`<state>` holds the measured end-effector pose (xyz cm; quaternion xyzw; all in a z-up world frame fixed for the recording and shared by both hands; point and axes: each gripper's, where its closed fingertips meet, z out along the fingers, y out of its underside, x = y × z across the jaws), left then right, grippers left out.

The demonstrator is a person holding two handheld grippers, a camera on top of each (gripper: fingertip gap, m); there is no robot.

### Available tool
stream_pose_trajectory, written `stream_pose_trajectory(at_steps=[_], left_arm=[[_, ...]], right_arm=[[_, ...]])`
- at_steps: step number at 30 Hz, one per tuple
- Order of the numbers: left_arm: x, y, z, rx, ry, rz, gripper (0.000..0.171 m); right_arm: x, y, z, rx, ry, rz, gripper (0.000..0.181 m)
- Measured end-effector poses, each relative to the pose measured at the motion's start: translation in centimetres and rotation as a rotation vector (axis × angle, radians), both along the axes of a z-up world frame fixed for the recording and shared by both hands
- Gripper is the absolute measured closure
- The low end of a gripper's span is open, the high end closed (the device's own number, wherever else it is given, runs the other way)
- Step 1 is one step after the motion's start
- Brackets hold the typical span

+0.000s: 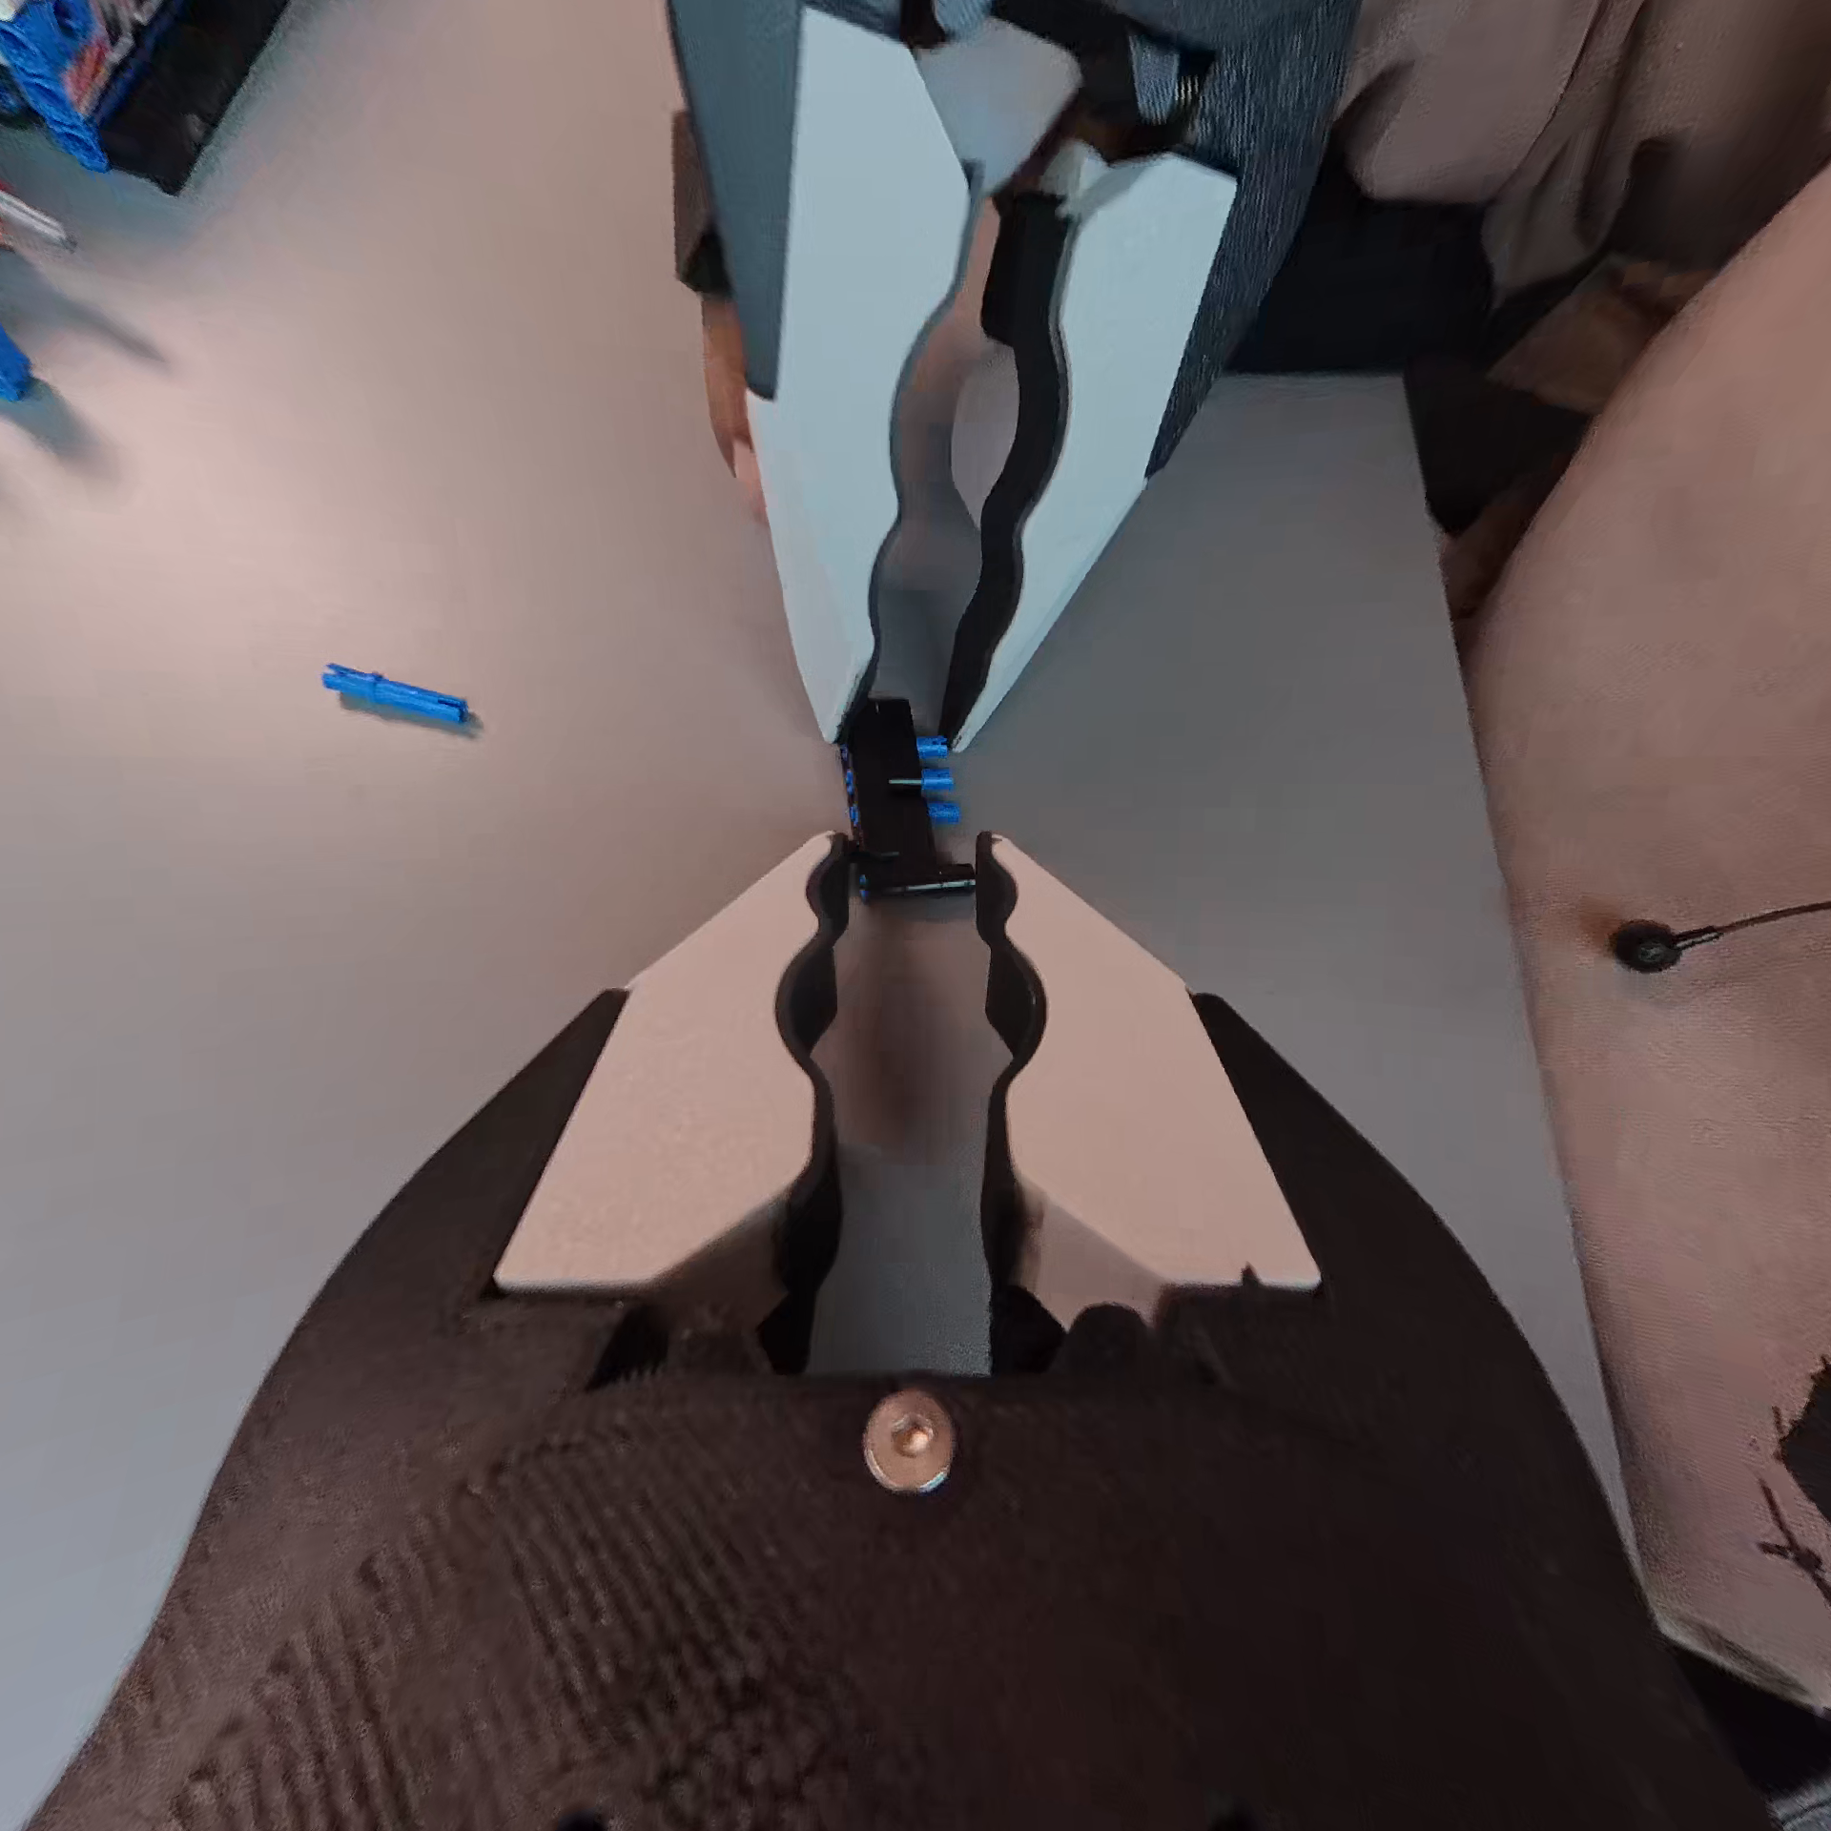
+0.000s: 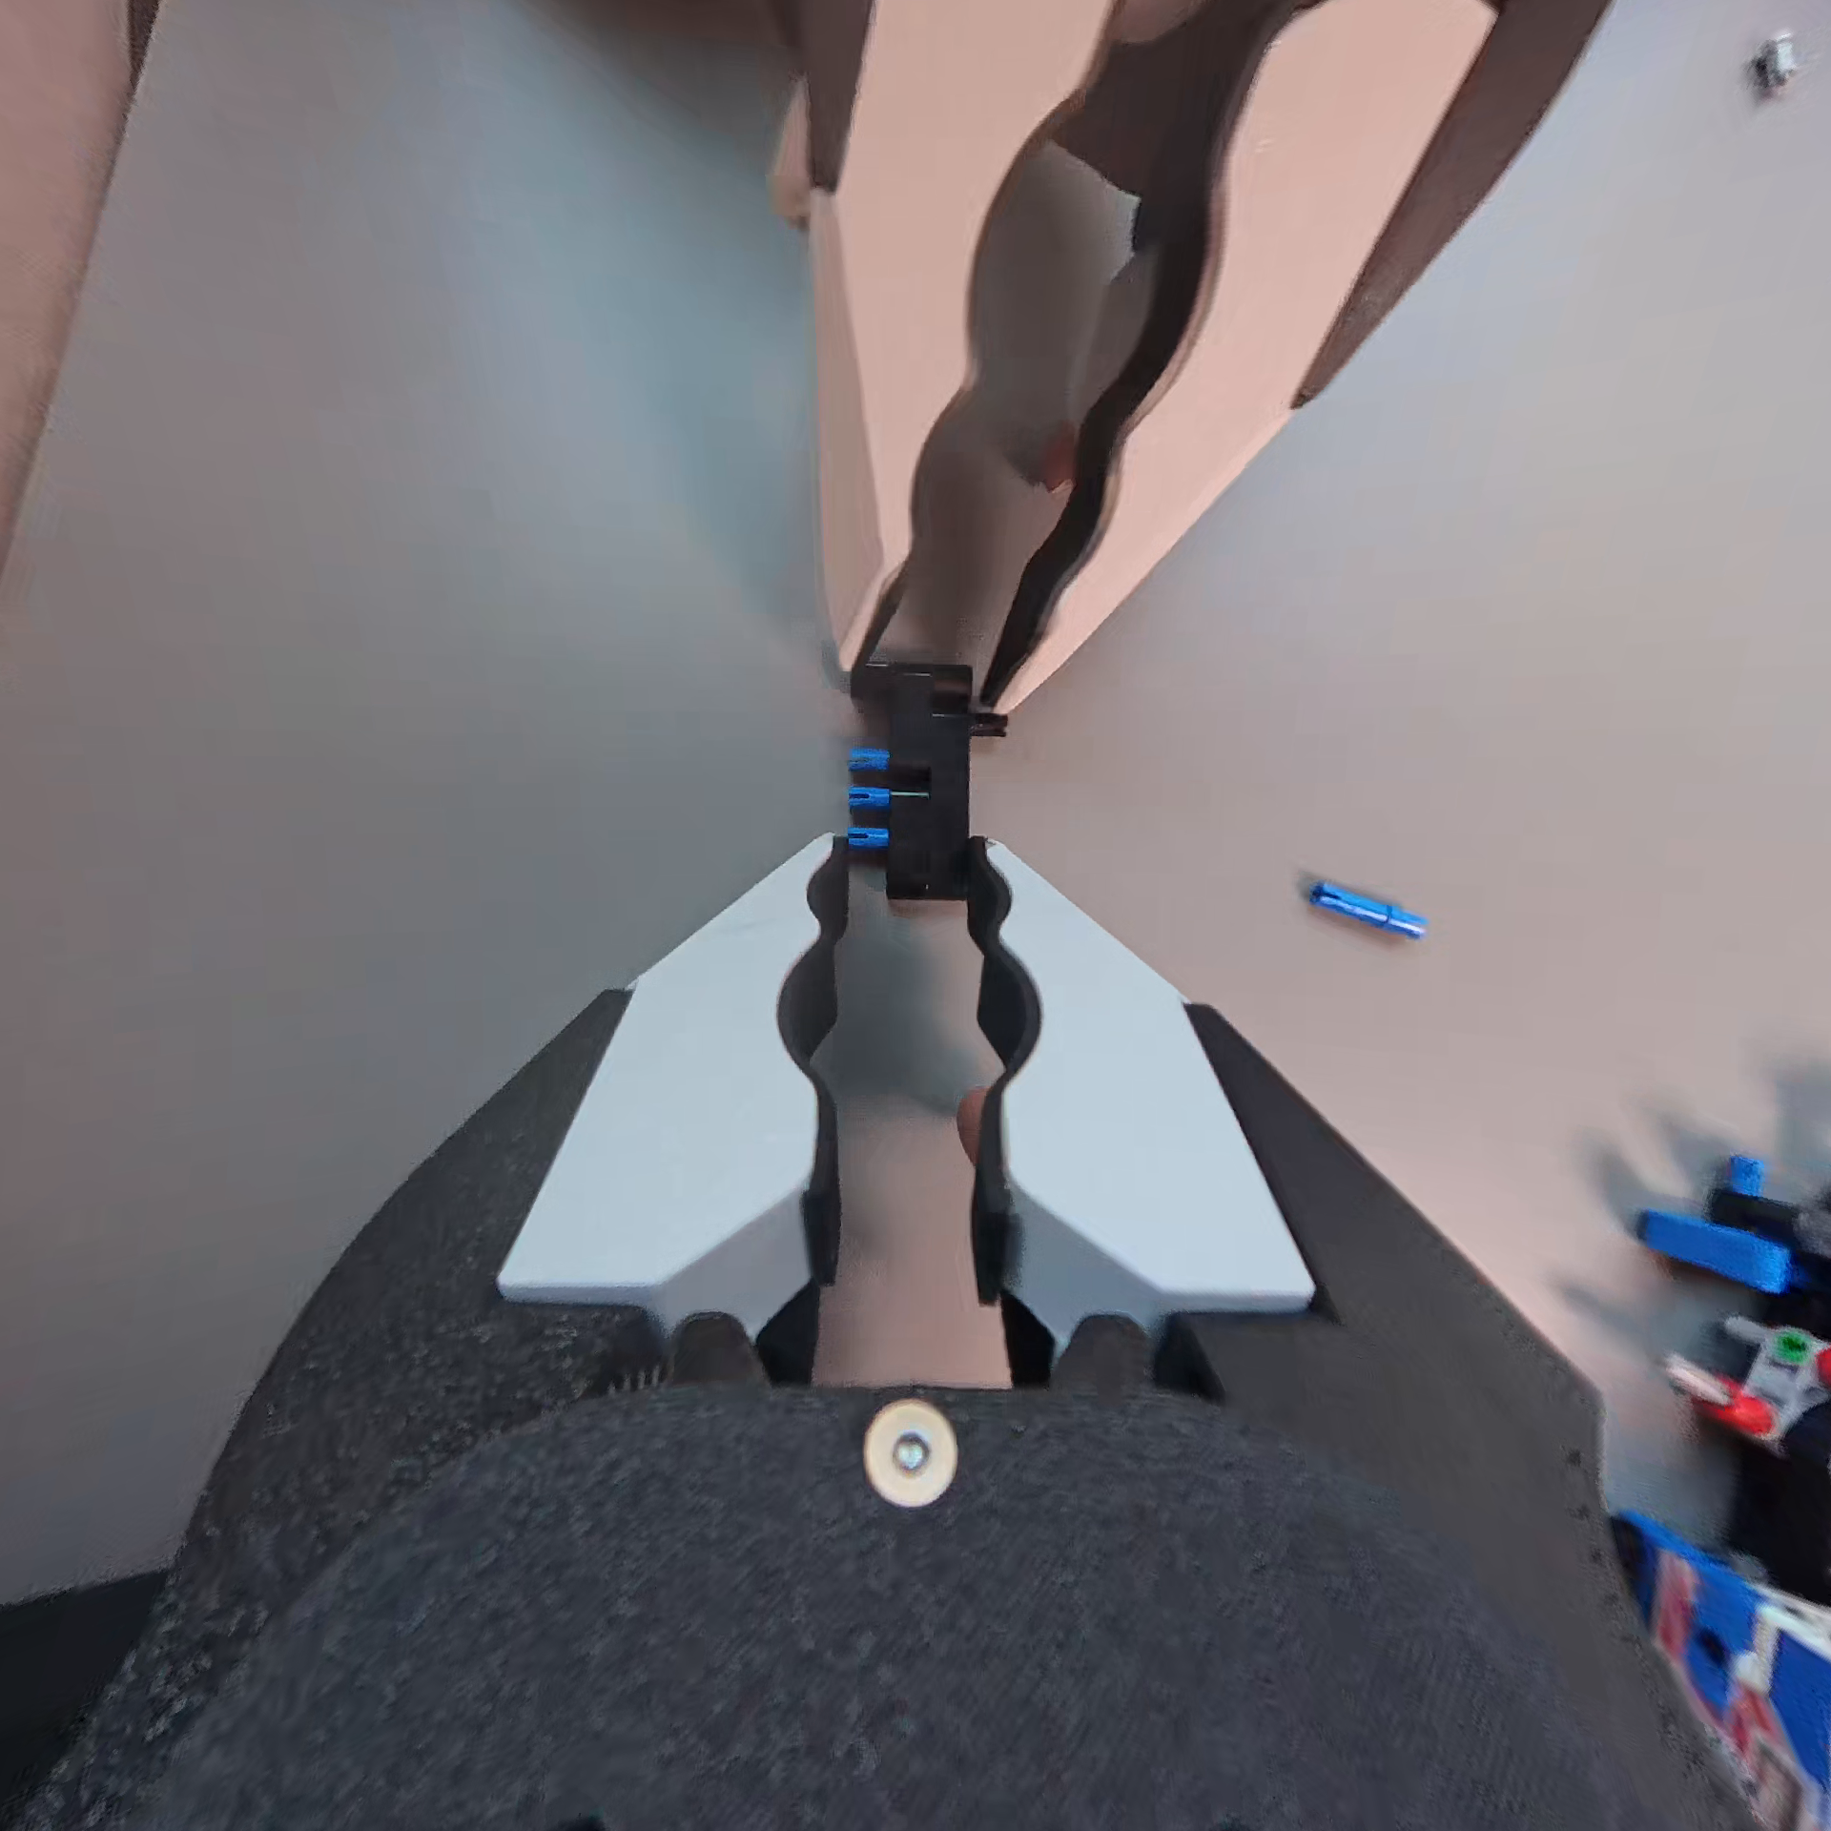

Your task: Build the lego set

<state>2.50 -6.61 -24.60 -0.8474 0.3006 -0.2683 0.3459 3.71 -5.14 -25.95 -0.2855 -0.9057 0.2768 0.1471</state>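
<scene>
A small black lego assembly (image 1: 892, 793) with blue pins (image 1: 936, 778) sticking out of its side is held between both grippers above a pale table. My left gripper (image 1: 910, 864) is shut on its near end, where a thin black pin crosses. My right gripper (image 1: 897, 728) faces it from the far side and is shut on the other end. In the right wrist view the same black assembly (image 2: 926, 783) with blue pins (image 2: 869, 796) sits in my right gripper (image 2: 912, 857), with the left gripper (image 2: 921, 684) opposite. A loose blue pin (image 1: 394, 691) lies on the table, also in the right wrist view (image 2: 1367, 909).
A blue and black box (image 1: 119, 69) and blue parts (image 1: 12, 372) lie at the table's far left. In the right wrist view, blue, red and grey lego pieces (image 2: 1744, 1318) and a blue box (image 2: 1724, 1645) sit at the right. Tan cushions (image 1: 1674, 694) border the table (image 1: 1238, 694). Both grippers' tips are close together, under 4 cm apart.
</scene>
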Motion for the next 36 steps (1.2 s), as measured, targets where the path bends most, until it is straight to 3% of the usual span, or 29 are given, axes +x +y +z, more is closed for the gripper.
stream_pose_trajectory(at_steps=[5, 8, 9, 11, 13, 16, 18, 20, 26, 29, 32, 36], left_arm=[[0.7, 0.7, 2.6, -0.087, -0.327, 0.061, 0.133], [2.2, 0.1, 3.2, -0.135, -0.41, 0.013, 0.158], [2.3, 0.1, 3.6, -0.129, -0.435, 0.013, 0.16], [2.1, 0.6, 4.8, -0.104, -0.518, 0.04, 0.166], [1.5, 1.3, 5.6, -0.057, -0.571, 0.088, 0.166], [0.5, 2.4, 6.2, 0.016, -0.582, 0.167, 0.166], [0.3, 2.9, 6.5, 0.05, -0.579, 0.189, 0.166], [0.4, 3.3, 6.4, 0.057, -0.573, 0.199, 0.166], [0.7, 3.3, 5.9, 0.057, -0.579, 0.232, 0.166], [0.4, 3.3, 6.7, 0.086, -0.616, 0.239, 0.166], [0.4, 3.2, 7.5, 0.132, -0.641, 0.216, 0.166], [1.2, 3.0, 8.3, 0.213, -0.612, 0.173, 0.166]], right_arm=[[-0.5, -1.1, 3.2, 0.211, 0.17, 0.333, 0.16], [-0.8, -1.4, 5.2, 0.368, 0.249, 0.455, 0.159], [-0.6, -1.4, 5.6, 0.395, 0.259, 0.474, 0.159], [-0.7, -1.1, 6.6, 0.382, 0.291, 0.414, 0.159], [-0.5, 0.3, 7.6, 0.255, 0.272, 0.239, 0.154], [3.3, 3.0, 6.7, 0.008, 0.068, 0.024, 0.149], [6.5, 3.7, 4.8, -0.024, -0.046, -0.009, 0.159], [8.2, 3.7, 3.1, 0.019, -0.104, -0.025, 0.159], [8.8, 3.7, -0.1, 0.161, -0.24, 0.001, 0.158], [8.2, 3.5, -0.1, 0.131, -0.254, -0.006, 0.162], [4.9, 2.7, 3.3, -0.064, -0.091, -0.112, 0.159], [-0.2, 2.4, 10.7, -0.534, 0.169, -0.32, 0.164]])
